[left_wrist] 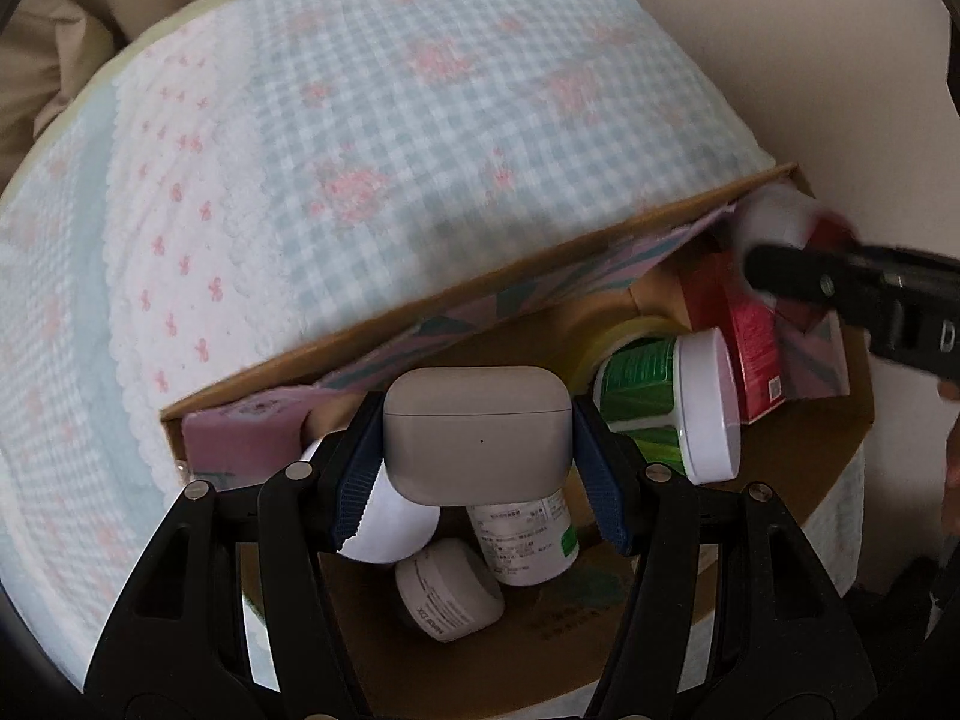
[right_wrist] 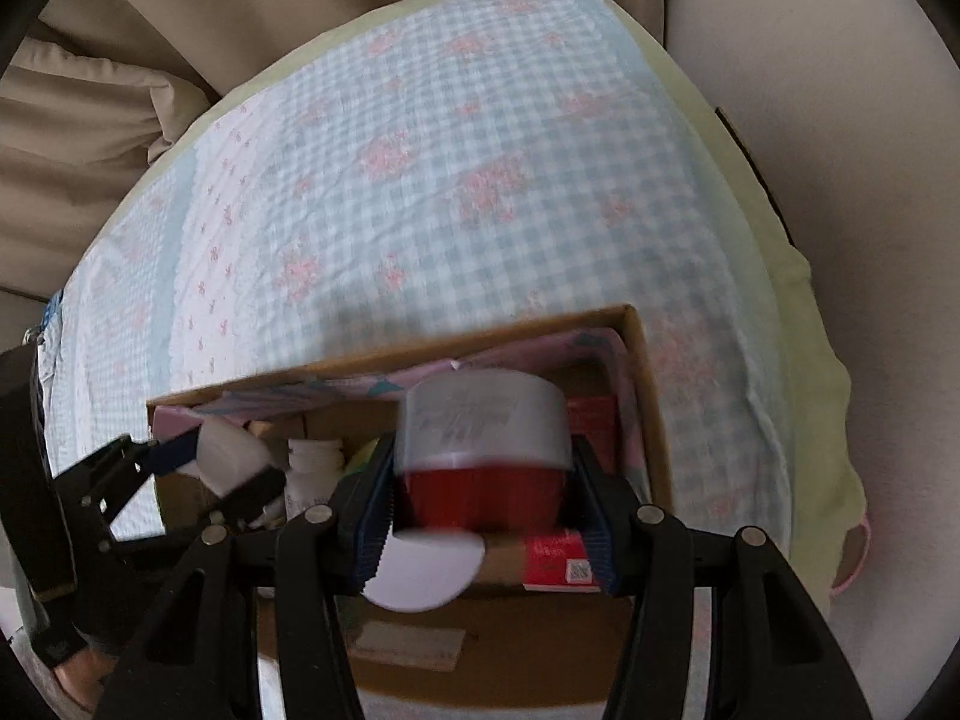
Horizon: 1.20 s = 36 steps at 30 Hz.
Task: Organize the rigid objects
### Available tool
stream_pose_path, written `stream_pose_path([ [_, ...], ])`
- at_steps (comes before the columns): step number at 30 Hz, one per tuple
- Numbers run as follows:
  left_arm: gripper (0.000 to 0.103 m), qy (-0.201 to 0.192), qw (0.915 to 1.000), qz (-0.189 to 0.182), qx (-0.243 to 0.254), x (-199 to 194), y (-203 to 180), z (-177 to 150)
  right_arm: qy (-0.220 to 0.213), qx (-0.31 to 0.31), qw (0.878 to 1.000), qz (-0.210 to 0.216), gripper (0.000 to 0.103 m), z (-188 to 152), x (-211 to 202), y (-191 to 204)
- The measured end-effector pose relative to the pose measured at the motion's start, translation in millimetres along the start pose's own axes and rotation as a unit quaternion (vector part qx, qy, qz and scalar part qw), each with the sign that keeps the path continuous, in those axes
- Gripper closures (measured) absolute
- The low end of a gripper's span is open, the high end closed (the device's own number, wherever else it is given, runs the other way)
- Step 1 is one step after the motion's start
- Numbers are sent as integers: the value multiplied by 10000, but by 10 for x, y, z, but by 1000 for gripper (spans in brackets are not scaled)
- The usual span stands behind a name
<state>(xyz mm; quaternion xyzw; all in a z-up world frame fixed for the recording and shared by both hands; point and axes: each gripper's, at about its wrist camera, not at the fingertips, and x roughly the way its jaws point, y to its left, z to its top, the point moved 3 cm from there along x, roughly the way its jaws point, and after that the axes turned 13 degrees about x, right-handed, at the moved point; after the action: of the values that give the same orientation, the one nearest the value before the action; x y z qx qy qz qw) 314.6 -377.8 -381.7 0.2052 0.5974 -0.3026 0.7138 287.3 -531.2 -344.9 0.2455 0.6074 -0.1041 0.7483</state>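
While a blue-and-white gingham bedspread (left_wrist: 420, 138) with pink flowers covers the bed against a beige wall, I see the cardboard box (left_wrist: 480, 294) resting on it. Over that box my left gripper (left_wrist: 477, 450) clamps a smooth, rounded beige earbud case (left_wrist: 477, 432). My right gripper (right_wrist: 480, 492) squeezes a red jar with a pale lid (right_wrist: 483, 450), blurred, above the box's right end. Inside the box lie a green jar (left_wrist: 666, 402), a red carton (left_wrist: 738, 330) and white bottles (left_wrist: 522, 534).
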Motion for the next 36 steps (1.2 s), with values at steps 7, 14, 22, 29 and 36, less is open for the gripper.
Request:
stream_pose_path([
  [7, 0, -103, 9997, 165, -123, -151, 46, -195, -180, 90, 9998, 6, 5, 41, -71, 13],
  [14, 0, -125, 9993, 247, -254, -286, 87, -363, -158, 128, 9998, 42, 5, -121, -154, -41],
  [22, 0, -214, 9986, 379, -306, -542, 38, -489, -252, 28, 9995, 161, 5, -250, -308, 8],
  [29, 0, -507, 9971, 400, -391, -923, 29, -605, -372, -3, 9991, 209, 5, -389, -534, 76],
  [36, 0, -868, 9931, 488, -619, -1615, 86, -916, -713, -217, 9969, 242, 5, -601, -1111, 332],
])
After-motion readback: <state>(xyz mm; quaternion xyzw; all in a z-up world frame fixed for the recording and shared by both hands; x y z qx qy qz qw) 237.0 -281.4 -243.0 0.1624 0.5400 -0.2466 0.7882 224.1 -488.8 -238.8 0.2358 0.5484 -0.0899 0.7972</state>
